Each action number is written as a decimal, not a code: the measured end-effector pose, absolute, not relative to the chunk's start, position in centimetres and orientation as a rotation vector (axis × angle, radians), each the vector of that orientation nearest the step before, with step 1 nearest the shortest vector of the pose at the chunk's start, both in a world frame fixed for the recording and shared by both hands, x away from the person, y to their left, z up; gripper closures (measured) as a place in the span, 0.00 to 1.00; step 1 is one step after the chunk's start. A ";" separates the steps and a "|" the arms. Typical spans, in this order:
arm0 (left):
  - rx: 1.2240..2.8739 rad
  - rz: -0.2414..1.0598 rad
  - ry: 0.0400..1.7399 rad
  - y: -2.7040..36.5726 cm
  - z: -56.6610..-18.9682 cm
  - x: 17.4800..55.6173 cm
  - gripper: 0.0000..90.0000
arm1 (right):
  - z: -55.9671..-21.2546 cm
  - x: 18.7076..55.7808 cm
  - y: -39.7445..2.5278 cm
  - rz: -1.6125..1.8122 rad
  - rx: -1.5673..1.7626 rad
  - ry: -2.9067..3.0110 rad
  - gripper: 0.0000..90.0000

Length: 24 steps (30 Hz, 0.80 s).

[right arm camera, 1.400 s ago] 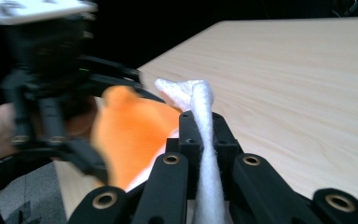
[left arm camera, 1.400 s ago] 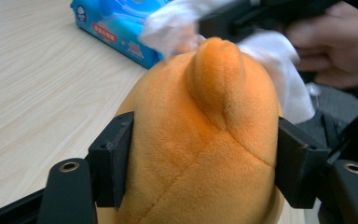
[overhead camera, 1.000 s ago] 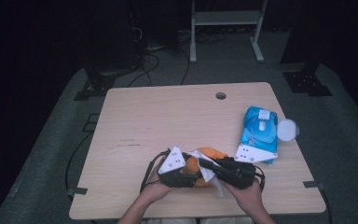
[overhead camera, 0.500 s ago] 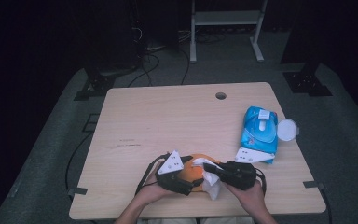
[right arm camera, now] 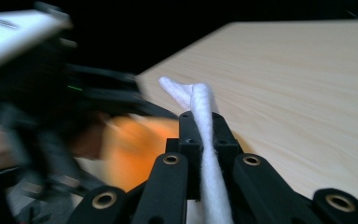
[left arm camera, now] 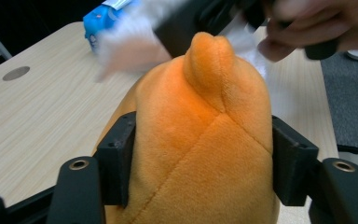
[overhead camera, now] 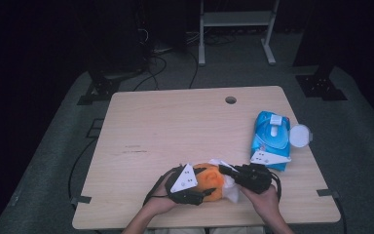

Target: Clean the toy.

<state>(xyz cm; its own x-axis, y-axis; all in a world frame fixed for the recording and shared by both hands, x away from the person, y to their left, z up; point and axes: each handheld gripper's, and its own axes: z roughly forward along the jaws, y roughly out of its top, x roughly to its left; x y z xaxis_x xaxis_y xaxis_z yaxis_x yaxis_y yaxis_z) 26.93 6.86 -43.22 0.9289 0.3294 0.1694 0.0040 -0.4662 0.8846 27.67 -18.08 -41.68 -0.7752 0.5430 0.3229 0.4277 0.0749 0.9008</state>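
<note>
An orange plush toy lies near the table's front edge. My left gripper is shut on it from the left, and in the left gripper view the plush bulges between the black jaws of that gripper. From the right, my right gripper is shut on a white wipe, which rests against the toy. The right gripper view shows the wipe pinched as a thin strip by the gripper, with the plush blurred just behind and to the left.
A blue pack of wet wipes lies at the table's right side with its round lid flipped open. A cable hole sits near the far edge of the wooden table. Cables and stand legs lie on the floor beyond.
Both hands have drifted slightly toward the front edge. The right gripper has slid the wipe across the top of the toy, which the left gripper still clamps.
</note>
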 end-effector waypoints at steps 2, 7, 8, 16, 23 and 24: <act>2.044 0.395 0.213 6.8 -43.2 26.7 0.37 | -40.9 27.0 -17.0 1.813 0.924 2.252 0.95; 2.033 0.393 0.254 7.5 -43.2 27.1 0.36 | -42.0 27.9 -18.1 1.724 1.003 2.242 0.95; 2.025 0.381 0.276 7.6 -43.2 27.2 0.36 | -42.4 28.1 -18.7 1.710 1.041 2.236 0.95; 2.005 0.351 0.382 7.1 -43.0 27.9 0.35 | -41.3 26.7 -17.7 1.885 0.953 2.269 0.95; 2.039 0.349 0.297 6.7 -43.3 27.2 0.35 | -40.6 26.7 -15.8 1.829 0.874 2.270 0.95; 2.038 0.343 0.304 7.0 -43.4 27.4 0.35 | -40.7 27.0 -16.2 1.831 0.904 2.248 0.95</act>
<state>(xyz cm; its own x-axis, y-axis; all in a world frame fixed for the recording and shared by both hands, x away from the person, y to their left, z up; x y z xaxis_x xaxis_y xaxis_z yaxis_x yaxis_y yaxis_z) 27.40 6.97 -43.35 0.9282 0.3546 0.1131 0.0694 -0.4634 0.8834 26.97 -16.24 -40.72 -0.8179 0.5022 0.2808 0.3766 0.0984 0.9211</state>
